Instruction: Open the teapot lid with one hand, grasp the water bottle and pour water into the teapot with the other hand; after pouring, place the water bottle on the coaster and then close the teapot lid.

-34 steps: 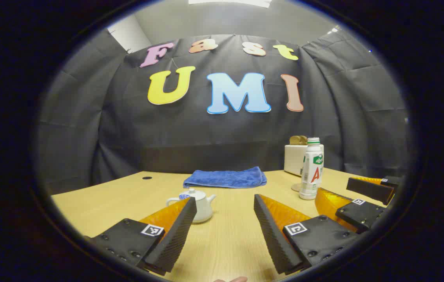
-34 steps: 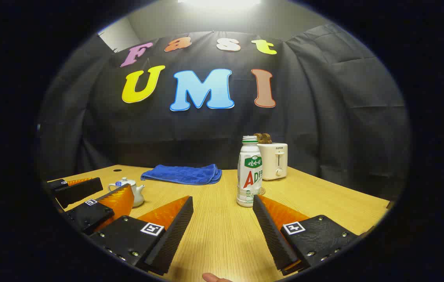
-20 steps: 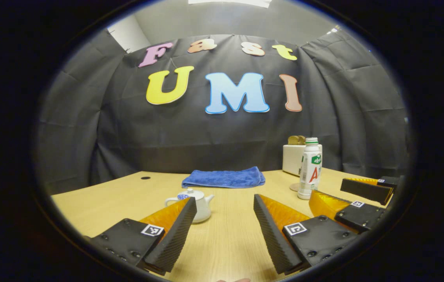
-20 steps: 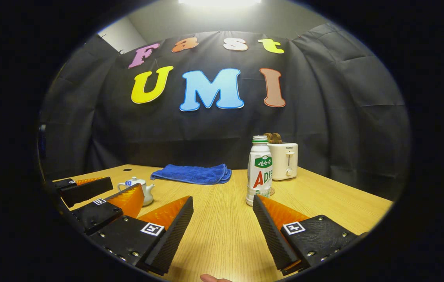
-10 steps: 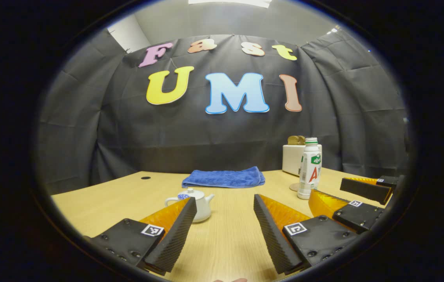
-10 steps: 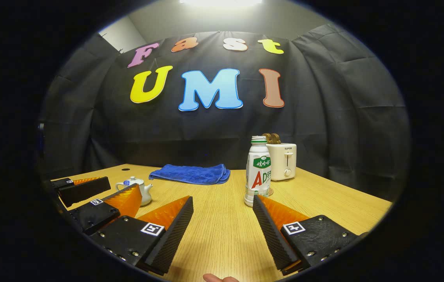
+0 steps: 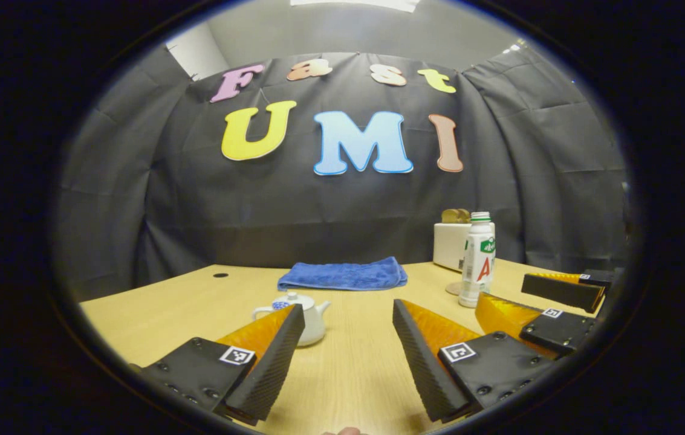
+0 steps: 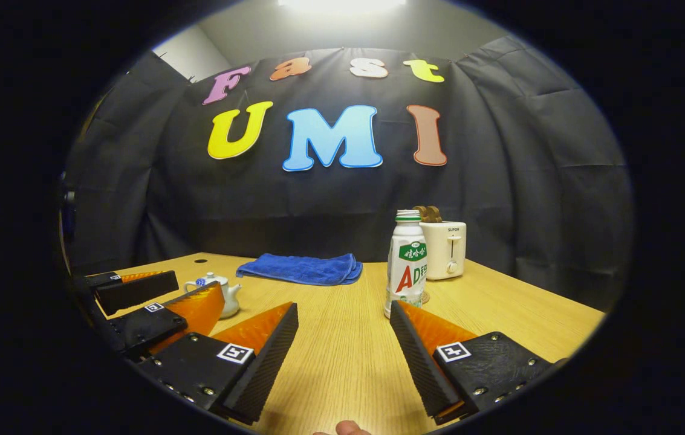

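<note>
A small white teapot point(image 7: 309, 317) with its lid on stands on the wooden table point(image 7: 354, 374), partly behind my left gripper's left finger. My left gripper point(image 7: 348, 311) is open and empty, short of the teapot. The white water bottle point(image 8: 407, 264) with a green cap stands upright just beyond my right gripper point(image 8: 344, 313), which is open and empty. In the left gripper view the bottle point(image 7: 476, 258) is at the right, with the right gripper point(image 7: 551, 305) below it. In the right gripper view the teapot point(image 8: 221, 294) sits at the left behind the left gripper point(image 8: 158, 302). A round coaster point(image 7: 454, 289) lies behind the bottle.
A folded blue towel point(image 7: 342, 275) lies at the back middle of the table. A cream toaster point(image 8: 445, 249) with toast in it stands behind the bottle. A small dark hole point(image 7: 220, 275) marks the table's back left.
Both grippers have drifted only slightly; the right gripper view has shifted a little so the bottle sits further right. Both stay open.
</note>
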The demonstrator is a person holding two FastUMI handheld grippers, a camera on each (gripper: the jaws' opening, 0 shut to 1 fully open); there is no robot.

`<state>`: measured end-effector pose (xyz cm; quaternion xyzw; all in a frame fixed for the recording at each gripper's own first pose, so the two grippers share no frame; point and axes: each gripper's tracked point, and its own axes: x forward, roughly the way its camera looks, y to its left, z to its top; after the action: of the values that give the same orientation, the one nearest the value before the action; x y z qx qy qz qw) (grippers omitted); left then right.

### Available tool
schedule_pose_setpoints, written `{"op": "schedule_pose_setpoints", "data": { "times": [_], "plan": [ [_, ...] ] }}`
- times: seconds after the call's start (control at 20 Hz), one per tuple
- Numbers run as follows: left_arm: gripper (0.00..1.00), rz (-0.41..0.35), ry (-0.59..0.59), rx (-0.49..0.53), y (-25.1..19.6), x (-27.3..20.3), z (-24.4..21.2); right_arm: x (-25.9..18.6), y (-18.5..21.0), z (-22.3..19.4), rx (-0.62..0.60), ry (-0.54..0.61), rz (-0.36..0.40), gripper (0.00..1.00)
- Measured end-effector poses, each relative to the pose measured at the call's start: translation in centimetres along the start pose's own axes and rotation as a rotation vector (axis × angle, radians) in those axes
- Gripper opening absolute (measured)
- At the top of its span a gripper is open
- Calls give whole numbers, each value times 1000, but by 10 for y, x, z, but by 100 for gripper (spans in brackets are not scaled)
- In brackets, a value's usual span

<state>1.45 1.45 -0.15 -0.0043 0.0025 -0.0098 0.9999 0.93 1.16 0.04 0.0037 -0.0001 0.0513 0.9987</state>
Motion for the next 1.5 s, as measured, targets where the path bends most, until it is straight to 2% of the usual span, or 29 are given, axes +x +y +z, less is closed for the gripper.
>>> {"op": "schedule_pose_setpoints", "data": {
  "times": [0.2,0.45,0.7,0.85,1.1,1.15,1.25,1.35,1.4,1.5],
  "plan": [
    [100,34,27,-45,37,32,1,9,-4,-4,77,50,34,94],
    [99,79,40,-43,76,84,3,16,-12,-3,79,69,35,96],
    [99,67,113,-30,78,115,-23,18,-18,1,74,66,36,96],
    [99,79,116,-46,81,122,-22,18,-19,2,74,66,37,96],
    [99,38,158,-17,72,132,-29,14,-19,13,77,42,42,96],
    [83,44,172,-15,74,133,-31,12,-18,18,81,30,45,96],
    [75,59,169,-16,78,132,-28,9,-19,27,85,6,46,96],
    [47,64,179,-7,81,131,-29,7,-20,32,86,-10,48,96],
    [56,64,179,5,81,130,-29,6,-20,33,90,-18,47,96],
    [39,54,175,7,78,132,-30,7,-19,33,86,-18,56,95]
  ]
}}
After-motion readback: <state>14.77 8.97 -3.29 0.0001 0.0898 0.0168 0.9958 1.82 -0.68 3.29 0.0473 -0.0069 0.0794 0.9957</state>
